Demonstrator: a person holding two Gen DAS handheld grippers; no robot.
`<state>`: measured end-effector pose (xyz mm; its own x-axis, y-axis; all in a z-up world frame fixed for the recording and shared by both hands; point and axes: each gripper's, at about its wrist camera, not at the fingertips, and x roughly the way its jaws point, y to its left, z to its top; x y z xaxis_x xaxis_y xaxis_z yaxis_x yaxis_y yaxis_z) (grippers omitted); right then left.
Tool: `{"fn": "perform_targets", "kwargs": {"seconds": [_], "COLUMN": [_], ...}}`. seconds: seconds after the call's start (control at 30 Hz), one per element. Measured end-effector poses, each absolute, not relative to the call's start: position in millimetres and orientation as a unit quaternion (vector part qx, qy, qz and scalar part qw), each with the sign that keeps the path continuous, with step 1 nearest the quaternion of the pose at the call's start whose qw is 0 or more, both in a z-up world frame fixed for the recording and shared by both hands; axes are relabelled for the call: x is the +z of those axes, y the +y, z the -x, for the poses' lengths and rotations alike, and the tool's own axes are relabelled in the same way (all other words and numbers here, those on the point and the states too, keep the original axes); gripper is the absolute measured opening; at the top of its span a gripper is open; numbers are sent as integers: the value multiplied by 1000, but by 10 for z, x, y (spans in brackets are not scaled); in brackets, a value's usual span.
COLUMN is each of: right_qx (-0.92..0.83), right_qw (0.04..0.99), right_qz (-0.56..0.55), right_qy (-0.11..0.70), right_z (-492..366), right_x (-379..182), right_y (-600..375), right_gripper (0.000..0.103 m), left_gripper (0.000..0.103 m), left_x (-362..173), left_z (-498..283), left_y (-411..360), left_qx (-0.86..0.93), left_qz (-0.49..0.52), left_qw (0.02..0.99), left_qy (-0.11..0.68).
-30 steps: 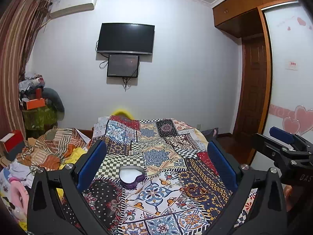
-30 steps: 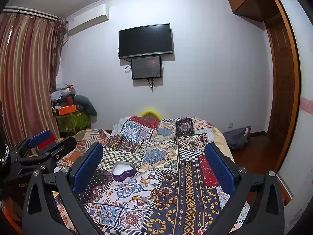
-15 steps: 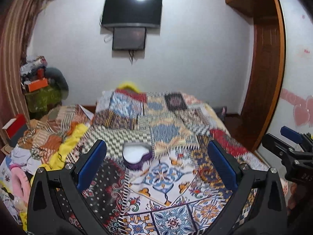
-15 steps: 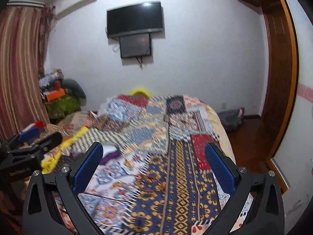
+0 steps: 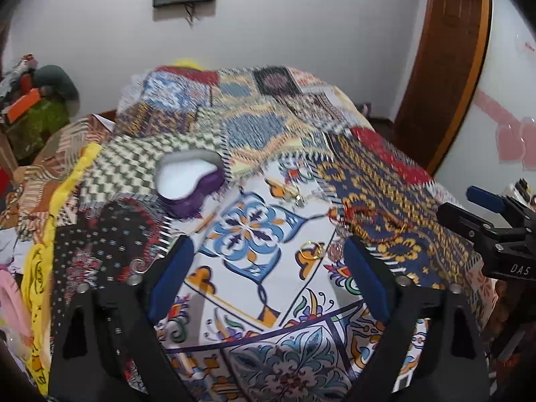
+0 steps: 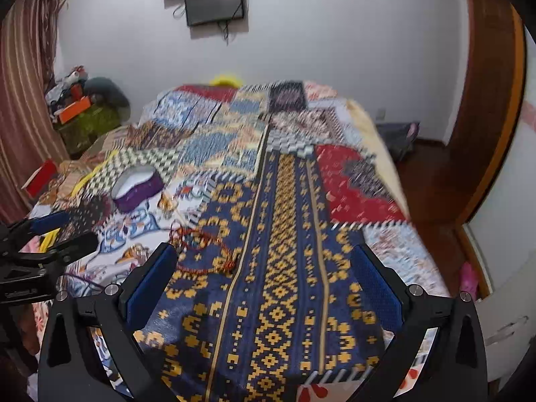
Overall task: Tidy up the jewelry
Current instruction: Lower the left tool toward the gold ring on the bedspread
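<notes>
Both my grippers hang spread and empty over the quilt [image 5: 254, 301].

From my left gripper [image 5: 268, 276], the gold ring [image 5: 310, 251] lies flat just ahead at 1 o'clock; the heart box [image 5: 189, 181] sits farther at 11, its tip toward me. From my right gripper [image 6: 264, 283], the red bracelet [image 6: 201, 251] sprawls at 10 o'clock, long axis left-right, near the left finger [image 6: 150, 284].

Both tongs [image 5: 268, 278] [image 6: 264, 281] agape — empty.
</notes>
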<state>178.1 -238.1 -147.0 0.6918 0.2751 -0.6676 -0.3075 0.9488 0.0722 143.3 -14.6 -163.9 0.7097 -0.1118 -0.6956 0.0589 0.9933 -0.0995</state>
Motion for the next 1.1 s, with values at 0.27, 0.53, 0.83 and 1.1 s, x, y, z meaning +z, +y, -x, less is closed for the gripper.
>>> {"fn": "perform_targets", "kwargs": {"seconds": [0.27, 0.53, 0.83, 1.1], "right_qx": [220, 248, 264, 290], "right_qw": [899, 883, 870, 853], "right_qz": [26, 35, 40, 34], "right_qy": [378, 397, 415, 433], "right_z": [-1850, -1885, -1856, -1838], "right_x": [-1562, -1658, -1701, -1705], "right_y": [-2163, -1997, -1906, -1751], "right_gripper": [74, 55, 39, 35], "left_gripper": [50, 47, 20, 20], "left_x": [-1840, -1940, -2000, -1964], "left_z": [-1680, -1786, -1891, -1746], "left_y": [-174, -303, -274, -189], "left_qx": [-110, -138, -152, -148], "left_qz": [59, 28, 35, 46], "left_qw": [894, 883, 880, 886], "left_qy": [430, 447, 449, 437]}}
